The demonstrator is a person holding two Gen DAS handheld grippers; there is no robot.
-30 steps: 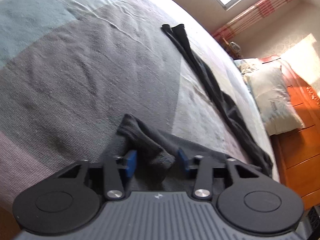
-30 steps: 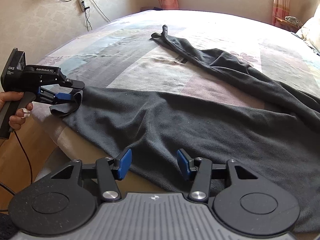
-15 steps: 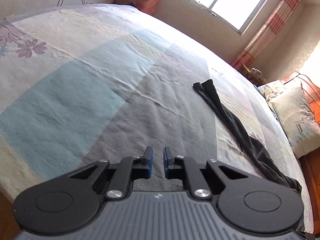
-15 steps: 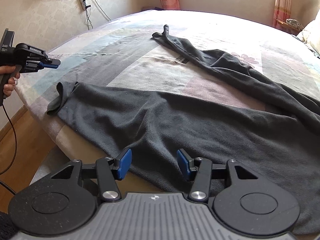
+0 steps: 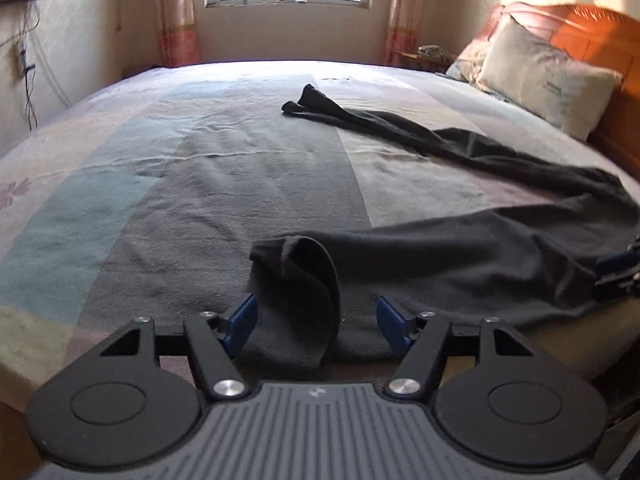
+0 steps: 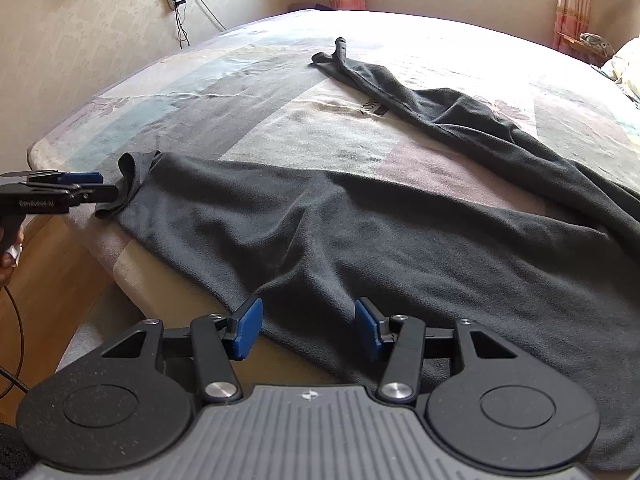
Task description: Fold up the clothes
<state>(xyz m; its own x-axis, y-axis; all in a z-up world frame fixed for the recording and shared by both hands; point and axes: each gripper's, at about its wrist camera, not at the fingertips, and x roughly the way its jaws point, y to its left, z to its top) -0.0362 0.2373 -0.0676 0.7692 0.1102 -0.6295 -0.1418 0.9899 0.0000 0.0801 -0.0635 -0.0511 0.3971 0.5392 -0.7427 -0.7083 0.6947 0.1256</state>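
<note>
Dark grey trousers lie spread on the bed, one leg along the front edge, the other leg stretched toward the far side. My left gripper is open at the bed's left front corner. The near leg's curled cuff lies between its blue pads without being pinched. In the right wrist view the left gripper sits level with that cuff. My right gripper is open over the trousers' front hem at the bed edge, nothing clamped.
A patchwork sheet covers the bed. A pillow leans on the wooden headboard at the far right. Wooden floor runs below the bed's left edge, where a hand and a cable show. Wall cables hang at the back.
The left gripper let go of the cuff, pulled away shut, and has now come back open around the cuff. The cuff dropped flat onto the bed. The right gripper stayed put.
</note>
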